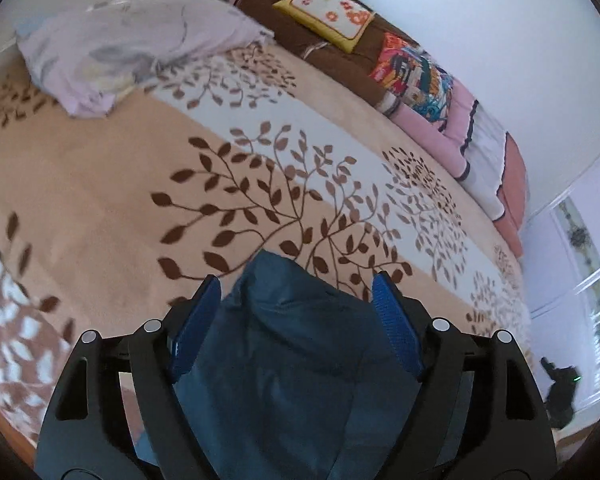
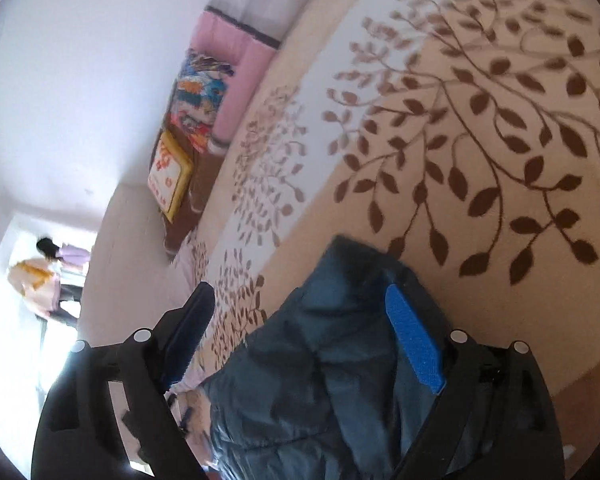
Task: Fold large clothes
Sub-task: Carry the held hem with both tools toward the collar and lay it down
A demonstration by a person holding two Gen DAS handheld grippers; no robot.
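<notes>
left tongs (image 1: 296, 292) agape, blue garment (image 1: 284, 360) between | right tongs (image 2: 300, 304) likewise, seemingly unpinched

Both the left gripper (image 1: 296, 292) and the right gripper (image 2: 300, 308) had black frames, silver screws and blue ribbed pads (image 1: 396, 328).

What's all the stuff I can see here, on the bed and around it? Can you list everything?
Bedspread: one, beige and white with brown leaf print, covering the bed.
Blue garment: one, dark blue, on the near part of the bedspread, lying between the fingers of both grippers.
Crumpled cloth: one, pale lilac, far corner of the bed.
Square cushion: one, yellow-edged with orange flowers, on the folded bedding by the wall.
Folded bedding: a row, brown, multicoloured, pink, white, along the wall.
Window: one, bright, beyond the bed.
Left gripper: black, blue pads, open.
Right gripper: black, blue pads, open.
</notes>
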